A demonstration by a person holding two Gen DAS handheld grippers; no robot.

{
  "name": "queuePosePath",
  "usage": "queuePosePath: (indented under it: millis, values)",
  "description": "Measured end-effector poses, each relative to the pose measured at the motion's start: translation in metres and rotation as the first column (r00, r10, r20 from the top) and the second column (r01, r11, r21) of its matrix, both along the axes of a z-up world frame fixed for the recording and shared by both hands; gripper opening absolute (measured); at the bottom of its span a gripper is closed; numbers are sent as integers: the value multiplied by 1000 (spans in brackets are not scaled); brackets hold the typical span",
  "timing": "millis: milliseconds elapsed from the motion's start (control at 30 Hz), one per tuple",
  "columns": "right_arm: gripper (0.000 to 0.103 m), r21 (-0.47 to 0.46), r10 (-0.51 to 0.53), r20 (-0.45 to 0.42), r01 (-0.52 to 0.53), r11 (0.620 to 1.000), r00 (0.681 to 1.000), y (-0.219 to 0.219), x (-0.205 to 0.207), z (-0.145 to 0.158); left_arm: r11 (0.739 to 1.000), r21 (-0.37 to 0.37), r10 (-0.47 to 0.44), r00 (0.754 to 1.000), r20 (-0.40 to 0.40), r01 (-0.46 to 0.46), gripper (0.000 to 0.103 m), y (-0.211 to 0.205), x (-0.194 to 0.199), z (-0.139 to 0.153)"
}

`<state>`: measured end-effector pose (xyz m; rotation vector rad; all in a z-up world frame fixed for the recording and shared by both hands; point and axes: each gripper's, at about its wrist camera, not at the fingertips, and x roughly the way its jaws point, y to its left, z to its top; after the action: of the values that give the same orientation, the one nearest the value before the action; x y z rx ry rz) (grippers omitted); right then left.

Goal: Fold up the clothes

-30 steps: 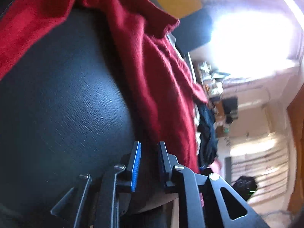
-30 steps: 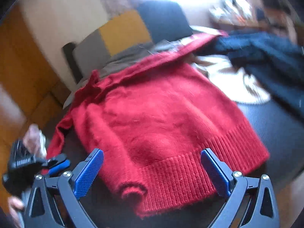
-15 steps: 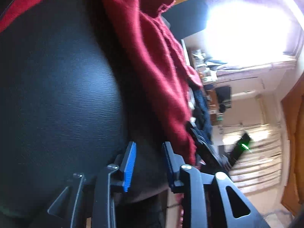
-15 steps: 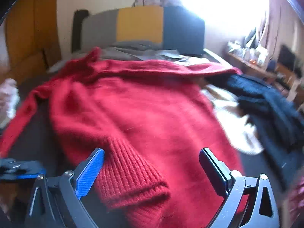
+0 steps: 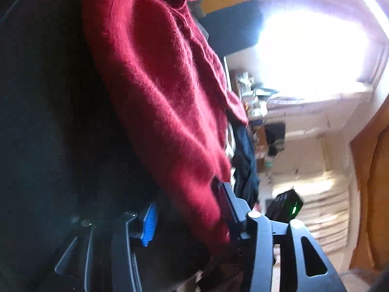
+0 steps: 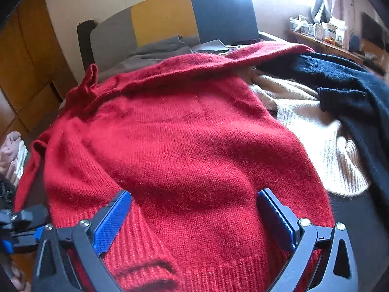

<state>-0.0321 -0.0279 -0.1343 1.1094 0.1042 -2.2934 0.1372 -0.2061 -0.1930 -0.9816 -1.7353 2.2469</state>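
A fuzzy red knitted sweater (image 6: 184, 150) lies spread flat on a dark, faintly grained leather-like surface (image 6: 350, 209), filling the middle of the right wrist view; its body is fine plain knit with a soft halo of loose fibres, and a band of vertical ribbing runs along the hem at 6 o'clock. Its long axis runs from that hem up toward 12 o'clock, where the shoulder line and a sleeve stretch across from 10 o'clock to 2 o'clock, ending in a crumpled fold at 10 o'clock. A ribbed cuff lies folded in over the hem near 7 o'clock. The right gripper (image 6: 194, 214) hangs over the hem with its blue, dimpled pads spread wide apart, the knit below them and nothing pinched. At 3 o'clock a cream ribbed knit (image 6: 323, 146) lies touching the sweater's edge, with a dark navy garment (image 6: 345, 82) draped partly over it. Behind, at 12 o'clock, stands a padded headboard (image 6: 165, 17) in grey, mustard and dark panels. In the left wrist view the sweater (image 5: 170, 102) runs as a steep band from 12 o'clock down to 6 o'clock; the left gripper (image 5: 187, 216) has its jaws opening, with the sweater's edge lying between them, against the right-hand finger and clear of the blue pad.
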Motion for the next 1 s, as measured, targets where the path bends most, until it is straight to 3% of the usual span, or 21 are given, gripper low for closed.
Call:
queuePosePath:
  millis: [100,200,400,500,567,700,767,900,1000]
  values:
    - [103,-18,-1,-7,1,1000,1000,3,4,1,998,-63,-26,1000,-10,26,47,4,-12,6]
    - [103,-60,-9,-12,8,998,1000,8,6,1,990,-128,-57,998,20,59,18,2,-16,9]
    - [103,-161,-23,-8,21,987,1000,19,7,3,988,-148,-47,999,-11,45,9,-15,3,29]
    - [103,-164,-21,-16,18,986,1000,19,10,4,986,-156,-60,997,-40,53,7,-27,20,49]
    - [103,-151,-20,-20,17,988,1000,17,12,3,987,-157,-49,995,-84,35,0,-39,36,65]
    - [103,-89,-21,-32,18,996,999,10,17,4,983,-182,-19,989,-144,-8,0,-61,64,93]
    - [103,-50,-22,-49,19,999,999,5,22,4,979,-202,-5,992,-129,-21,0,-69,75,95]
    - [103,29,-11,-84,13,999,996,-3,31,0,978,-200,60,997,-38,-66,23,-78,90,68]
    - [103,21,-12,-86,14,1000,996,-1,31,-1,994,-58,91,996,-12,-91,36,-79,96,35]
